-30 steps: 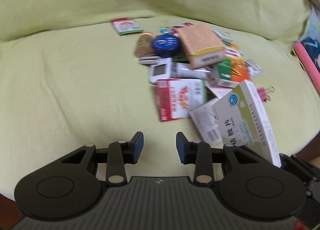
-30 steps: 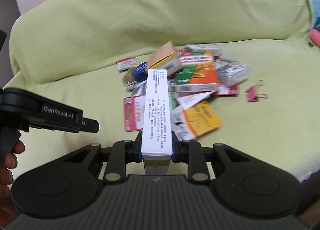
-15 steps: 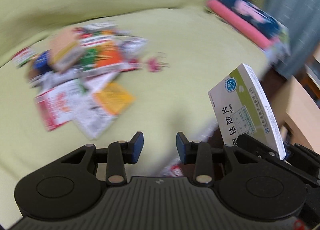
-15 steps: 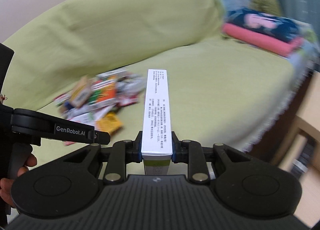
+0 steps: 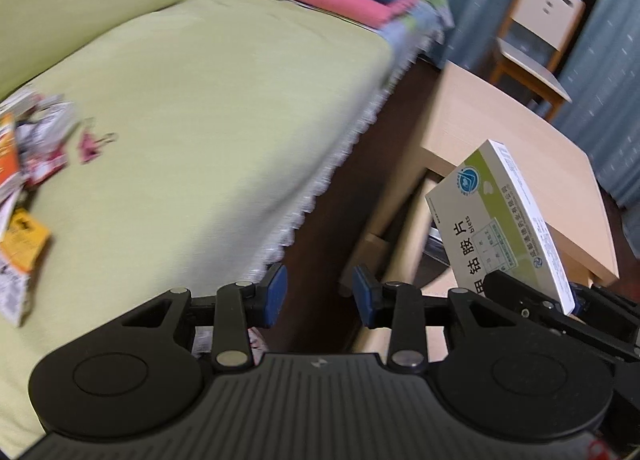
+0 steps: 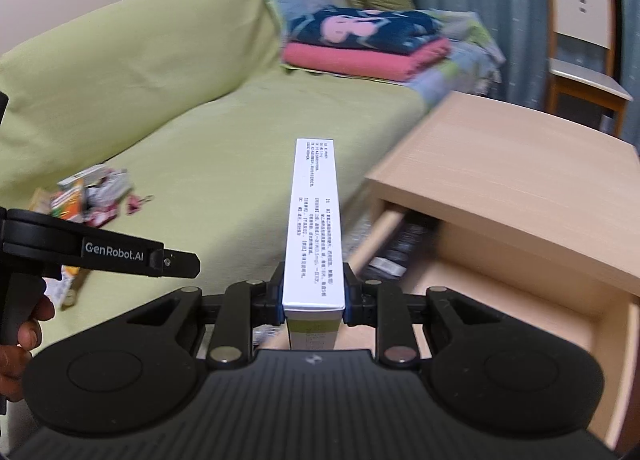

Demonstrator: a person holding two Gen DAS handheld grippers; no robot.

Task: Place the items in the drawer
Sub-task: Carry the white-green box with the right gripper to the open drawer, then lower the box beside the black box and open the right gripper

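Observation:
My right gripper (image 6: 314,300) is shut on a white and green medicine box (image 6: 315,220), held on edge and pointing forward. The same medicine box (image 5: 500,220) shows at the right of the left wrist view, clamped in the right gripper. My left gripper (image 5: 320,294) is open with nothing between its blue pads, hanging over the sofa's front edge. A light wooden nightstand (image 6: 520,164) stands right of the sofa with its drawer (image 6: 500,300) pulled open; a few dark packets lie at the drawer's back. The pile of remaining items (image 6: 88,196) lies far left on the sofa.
The green sofa cover (image 5: 200,120) has a lace hem along its front edge. Folded pink and dark blue blankets (image 6: 360,40) lie at the sofa's far end. A wooden chair (image 6: 580,40) stands before blue curtains. A pink binder clip (image 5: 92,142) lies apart from the pile.
Both grippers have swung right, away from the item pile toward the nightstand. The open drawer has come into view. The right gripper still holds the box; the left stays open.

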